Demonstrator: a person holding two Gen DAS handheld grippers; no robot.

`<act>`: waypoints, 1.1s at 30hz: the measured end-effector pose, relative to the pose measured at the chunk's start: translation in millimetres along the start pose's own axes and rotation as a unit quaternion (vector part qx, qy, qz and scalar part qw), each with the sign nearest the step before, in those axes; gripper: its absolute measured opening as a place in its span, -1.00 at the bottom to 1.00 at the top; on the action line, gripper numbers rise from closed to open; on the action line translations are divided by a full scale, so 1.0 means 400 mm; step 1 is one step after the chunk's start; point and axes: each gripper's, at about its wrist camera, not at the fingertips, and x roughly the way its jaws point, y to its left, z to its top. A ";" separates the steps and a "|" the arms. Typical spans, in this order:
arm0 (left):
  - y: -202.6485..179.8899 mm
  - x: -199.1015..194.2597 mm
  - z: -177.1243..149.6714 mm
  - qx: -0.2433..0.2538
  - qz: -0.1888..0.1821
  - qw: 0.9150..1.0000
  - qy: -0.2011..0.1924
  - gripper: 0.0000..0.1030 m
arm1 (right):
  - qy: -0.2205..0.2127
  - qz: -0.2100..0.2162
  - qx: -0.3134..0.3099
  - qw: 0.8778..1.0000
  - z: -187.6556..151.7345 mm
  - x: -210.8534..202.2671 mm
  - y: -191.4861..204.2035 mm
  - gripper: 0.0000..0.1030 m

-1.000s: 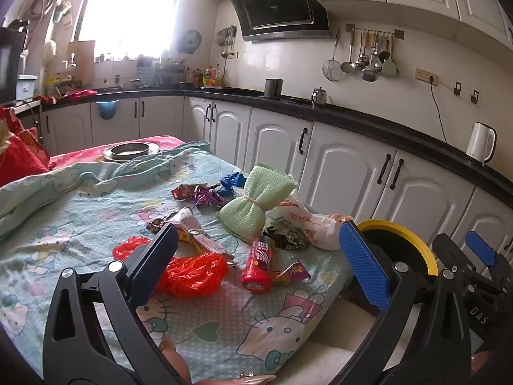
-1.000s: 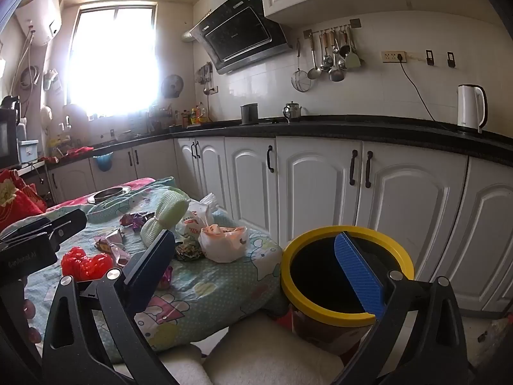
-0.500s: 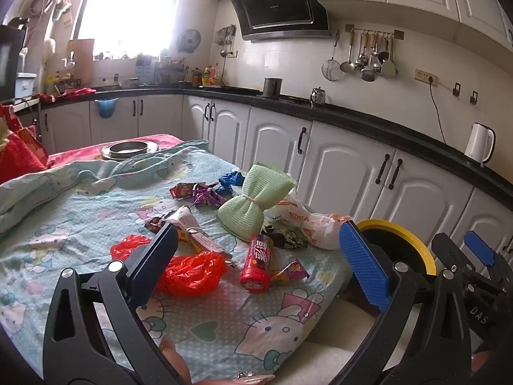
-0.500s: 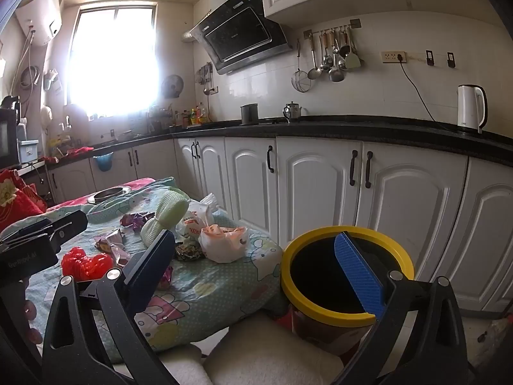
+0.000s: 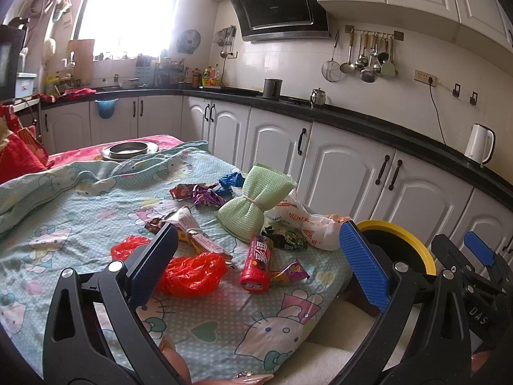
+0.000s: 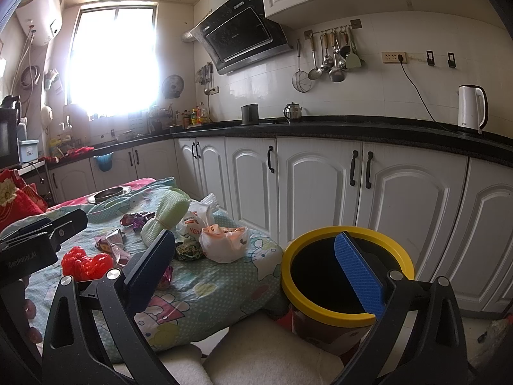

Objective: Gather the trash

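Note:
Trash lies on a table under a cartoon-cat cloth [image 5: 96,218]: a crumpled red plastic bag [image 5: 189,272], a red snack tube [image 5: 258,263], several candy wrappers [image 5: 205,194], and a white printed bag [image 5: 307,224]. The same red bag [image 6: 85,264] and white bag [image 6: 224,243] show in the right wrist view. My left gripper [image 5: 256,266] hovers open above the tube and red bag, holding nothing. My right gripper [image 6: 253,266] is open and empty, between the table edge and a yellow-rimmed bin [image 6: 349,276]. The bin [image 5: 400,243] stands at the table's right end.
A green tied cloth bundle [image 5: 256,205] rests among the trash. A metal dish [image 5: 130,149] sits at the table's far end. White cabinets [image 6: 320,186] under a black counter run behind, with a white kettle [image 6: 471,109]. A pale cushion [image 6: 266,346] lies below the grippers.
The left gripper has crept slightly toward the trash on the table. The right gripper has stayed where it was.

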 end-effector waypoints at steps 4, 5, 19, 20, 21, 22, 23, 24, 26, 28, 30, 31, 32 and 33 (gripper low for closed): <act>0.001 -0.001 0.000 0.000 -0.001 1.000 0.000 0.79 | 0.000 0.001 0.000 1.000 0.001 0.000 0.001 0.88; 0.001 -0.001 0.000 0.000 0.000 1.000 -0.001 0.79 | 0.001 0.001 0.000 1.000 0.001 0.000 0.001 0.88; -0.001 0.001 0.002 -0.001 0.000 1.000 0.001 0.79 | 0.002 0.004 -0.004 1.000 -0.005 0.001 0.005 0.88; -0.001 0.000 0.002 -0.002 0.000 1.000 0.000 0.79 | 0.002 0.004 -0.005 1.000 -0.005 -0.003 0.004 0.88; -0.003 0.003 0.001 -0.002 0.000 1.000 0.000 0.79 | 0.001 0.005 -0.006 1.000 -0.007 0.005 0.012 0.88; -0.004 0.003 0.001 -0.002 0.000 1.000 0.001 0.79 | 0.001 0.006 -0.007 1.000 -0.004 0.010 0.011 0.88; -0.003 0.003 0.001 -0.002 0.001 1.000 0.000 0.79 | 0.001 0.006 -0.008 1.000 -0.004 0.010 0.012 0.88; -0.002 0.004 -0.001 -0.002 0.001 1.000 0.000 0.79 | 0.001 0.007 -0.008 1.000 -0.007 -0.002 0.007 0.88; 0.002 0.005 -0.003 -0.003 0.002 1.000 0.001 0.79 | 0.002 0.009 -0.010 1.000 -0.007 0.005 0.012 0.88; 0.006 0.005 -0.005 -0.004 0.003 1.000 0.001 0.79 | 0.004 0.013 -0.011 1.000 -0.003 0.009 0.013 0.88; 0.013 0.000 -0.005 -0.007 0.003 1.000 0.003 0.79 | 0.005 0.016 -0.014 1.000 -0.001 0.011 0.016 0.88; 0.017 0.001 -0.005 -0.010 0.003 1.000 0.003 0.79 | 0.005 0.017 -0.015 1.000 0.001 0.013 0.019 0.88; 0.022 0.001 -0.005 -0.012 0.005 1.000 0.003 0.79 | 0.006 0.018 -0.017 1.000 0.002 0.015 0.022 0.88; 0.028 0.001 -0.005 -0.014 0.007 1.000 0.004 0.79 | 0.006 0.019 -0.020 1.000 0.004 0.017 0.027 0.88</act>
